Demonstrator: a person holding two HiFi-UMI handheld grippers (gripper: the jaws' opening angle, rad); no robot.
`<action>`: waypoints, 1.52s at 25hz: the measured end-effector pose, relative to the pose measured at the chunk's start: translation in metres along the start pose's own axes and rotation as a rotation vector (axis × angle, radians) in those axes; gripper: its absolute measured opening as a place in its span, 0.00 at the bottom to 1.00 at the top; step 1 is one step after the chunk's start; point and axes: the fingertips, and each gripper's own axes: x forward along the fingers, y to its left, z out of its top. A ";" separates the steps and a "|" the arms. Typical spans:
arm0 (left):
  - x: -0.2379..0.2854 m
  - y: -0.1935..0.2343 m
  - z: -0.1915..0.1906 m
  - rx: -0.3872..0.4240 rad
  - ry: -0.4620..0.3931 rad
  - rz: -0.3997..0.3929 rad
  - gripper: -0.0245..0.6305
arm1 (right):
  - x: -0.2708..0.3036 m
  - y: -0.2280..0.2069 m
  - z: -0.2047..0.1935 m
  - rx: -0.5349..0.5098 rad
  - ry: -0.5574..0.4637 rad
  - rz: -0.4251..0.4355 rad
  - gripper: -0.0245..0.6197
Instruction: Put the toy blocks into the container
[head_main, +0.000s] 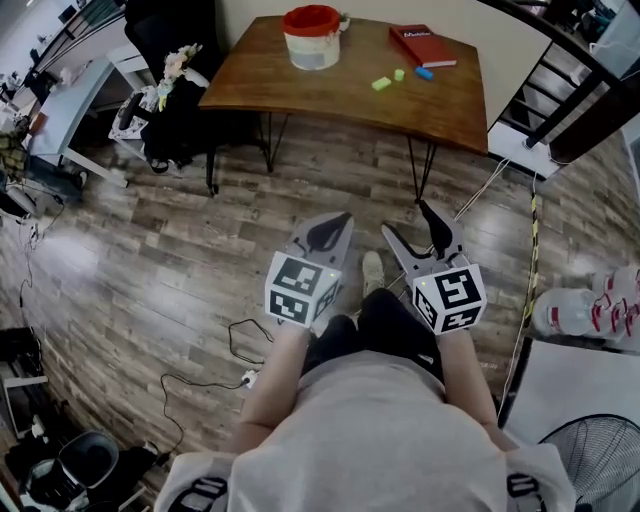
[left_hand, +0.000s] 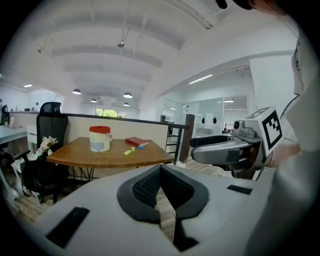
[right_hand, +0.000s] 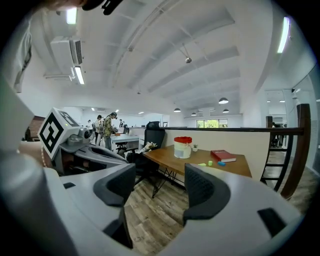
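The left claw is closed with nothing in it: in the left gripper view its two dark ribbed pads meet along a thin seam. The right claw stands wide open and empty. Its pads are well apart, and only the wooden floor shows between them. Both claws are held side by side in front of the person's body, over the floor, well short of the counter and touching none of the things on it.

The toy blocks lie on the far counter, right of the container (a pale tub with a red rim). There is a yellow-green block, a smaller green block and a blue block, close together but apart from the tub. The blue one lies just beside a red book at the counter's far right. None of the three is in the container. The right gripper view shows the same row, with the tub to the left and the book to the right.

A black chair stands at the counter's left end.
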 end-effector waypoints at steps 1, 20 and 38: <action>0.004 0.004 0.002 0.001 0.000 0.003 0.06 | 0.007 -0.005 0.001 -0.001 -0.003 -0.004 0.51; 0.171 0.129 0.094 -0.016 -0.028 0.077 0.06 | 0.176 -0.157 0.052 -0.031 -0.029 0.066 0.64; 0.239 0.193 0.093 -0.080 0.041 0.082 0.06 | 0.260 -0.213 0.027 0.041 0.061 0.087 0.64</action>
